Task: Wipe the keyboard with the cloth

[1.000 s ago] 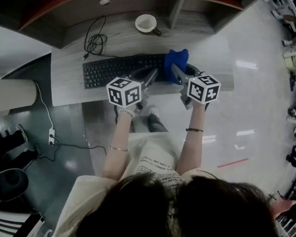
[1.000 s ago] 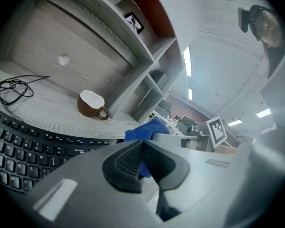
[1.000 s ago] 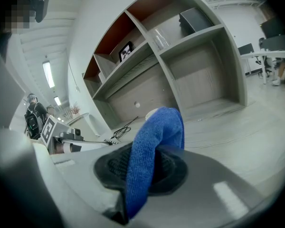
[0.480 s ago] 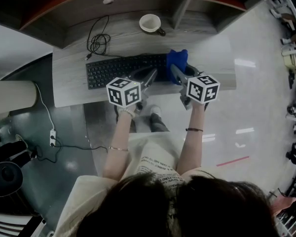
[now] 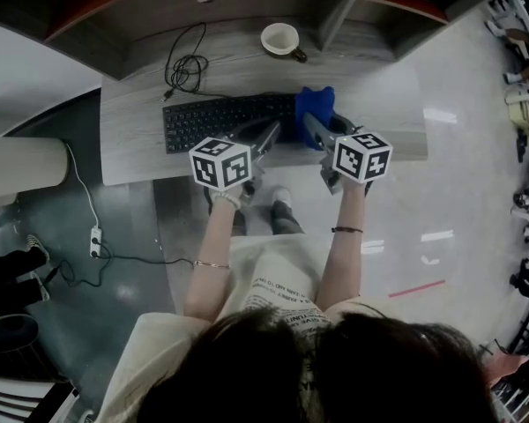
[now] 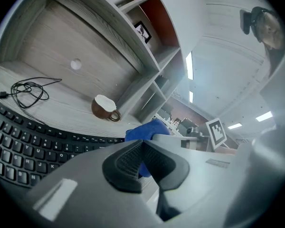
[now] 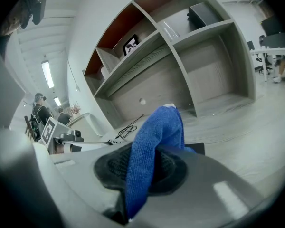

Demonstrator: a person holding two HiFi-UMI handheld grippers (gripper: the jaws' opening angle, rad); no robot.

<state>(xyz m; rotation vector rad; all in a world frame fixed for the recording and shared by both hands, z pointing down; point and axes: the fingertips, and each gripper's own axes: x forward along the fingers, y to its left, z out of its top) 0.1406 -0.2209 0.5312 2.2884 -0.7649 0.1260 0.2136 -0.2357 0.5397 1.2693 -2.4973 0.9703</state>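
A black keyboard [image 5: 225, 119] [image 6: 19, 139] lies along the grey desk [image 5: 141, 152], its cable coiled behind it. My right gripper [image 5: 313, 129] [image 7: 140, 172] is shut on a blue cloth [image 5: 315, 113] [image 7: 154, 141], which sits bunched over the keyboard's right end. My left gripper [image 5: 266, 137] [image 6: 141, 163] is shut with nothing between its pads, just left of the cloth [image 6: 145, 131] and over the keyboard's front edge.
A brown cup [image 5: 280, 40] [image 6: 104, 108] with a white inside stands on the desk behind the keyboard. A coiled black cable [image 5: 185, 69] [image 6: 26, 90] lies at the back left. Shelf compartments [image 7: 180, 65] rise behind the desk. Below the desk edge is grey floor with a power strip [image 5: 94, 241].
Both grippers and the cloth stay where they were. The head camera has shifted a little, so the desk and keyboard sit slightly further right in the view.
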